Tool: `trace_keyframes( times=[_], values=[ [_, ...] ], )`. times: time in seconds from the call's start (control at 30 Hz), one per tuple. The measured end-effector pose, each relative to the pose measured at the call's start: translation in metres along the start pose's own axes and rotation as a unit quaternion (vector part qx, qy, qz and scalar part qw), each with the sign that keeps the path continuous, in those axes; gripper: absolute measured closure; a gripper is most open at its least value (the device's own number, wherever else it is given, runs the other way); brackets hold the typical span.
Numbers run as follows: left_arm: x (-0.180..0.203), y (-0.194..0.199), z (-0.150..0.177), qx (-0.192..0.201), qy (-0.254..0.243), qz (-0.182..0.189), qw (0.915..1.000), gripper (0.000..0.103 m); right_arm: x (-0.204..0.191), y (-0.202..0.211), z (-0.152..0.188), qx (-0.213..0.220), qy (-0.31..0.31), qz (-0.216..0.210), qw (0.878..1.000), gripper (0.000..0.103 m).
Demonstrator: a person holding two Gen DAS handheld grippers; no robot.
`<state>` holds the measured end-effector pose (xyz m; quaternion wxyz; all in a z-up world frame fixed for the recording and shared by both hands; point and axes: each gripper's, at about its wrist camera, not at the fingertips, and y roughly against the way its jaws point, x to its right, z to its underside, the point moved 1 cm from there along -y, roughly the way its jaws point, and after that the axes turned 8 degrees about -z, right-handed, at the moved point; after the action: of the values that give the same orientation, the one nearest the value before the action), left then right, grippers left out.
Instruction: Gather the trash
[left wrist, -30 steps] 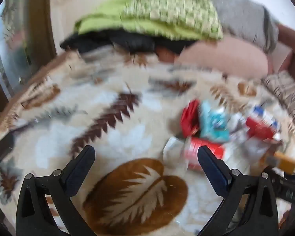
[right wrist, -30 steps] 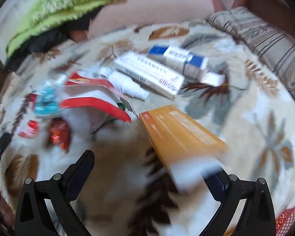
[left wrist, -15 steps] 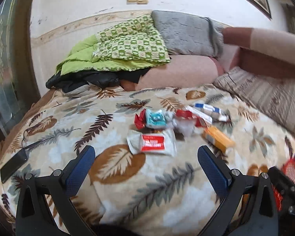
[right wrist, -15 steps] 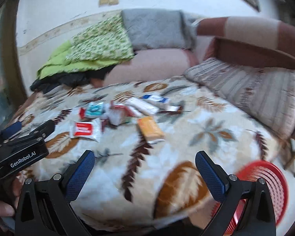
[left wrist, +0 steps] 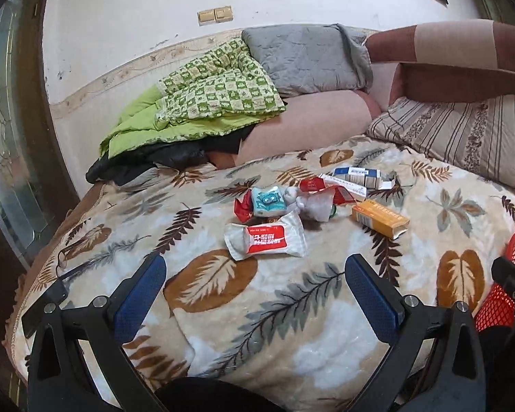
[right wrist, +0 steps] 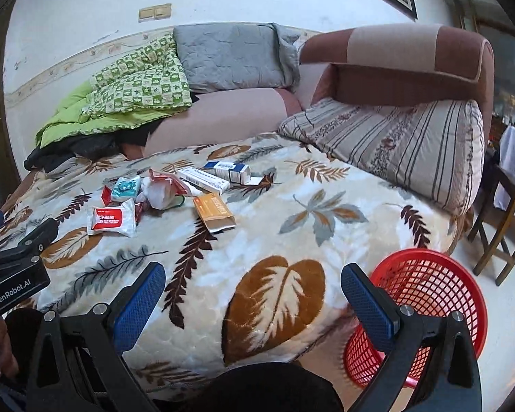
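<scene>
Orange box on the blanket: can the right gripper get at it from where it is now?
Probably yes. The right gripper is open and empty, the orange box lies alone on the leaf blanket, and only bare blanket shows between them. It would need to move forward.

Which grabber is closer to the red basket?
The right gripper. The red basket stands on the floor just beside its right finger. The left gripper hangs over the blanket, with the basket off past its right side.
</scene>
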<state>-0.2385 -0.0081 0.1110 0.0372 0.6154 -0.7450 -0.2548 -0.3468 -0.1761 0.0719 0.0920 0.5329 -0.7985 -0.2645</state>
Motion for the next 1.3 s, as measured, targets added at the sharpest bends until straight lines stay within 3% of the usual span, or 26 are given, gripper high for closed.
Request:
trace_keyframes(
  times=[1.03, 1.3],
  values=[
    [0.0047, -0.0059, 0.0056, -0.012, -0.02, 0.003, 0.9997, 0.0, 0.0047, -0.0054, -0.0014, -0.017, -0.009, 0.007, 1.0, 0.0],
    [0.0018, -0.0057, 0.0059, -0.021, -0.005, 0.027, 0.9994, 0.0, 0.0014, -0.0018, -0.0036, -0.015, -0.002, 0.015, 1.0, 0.0]
  ],
)
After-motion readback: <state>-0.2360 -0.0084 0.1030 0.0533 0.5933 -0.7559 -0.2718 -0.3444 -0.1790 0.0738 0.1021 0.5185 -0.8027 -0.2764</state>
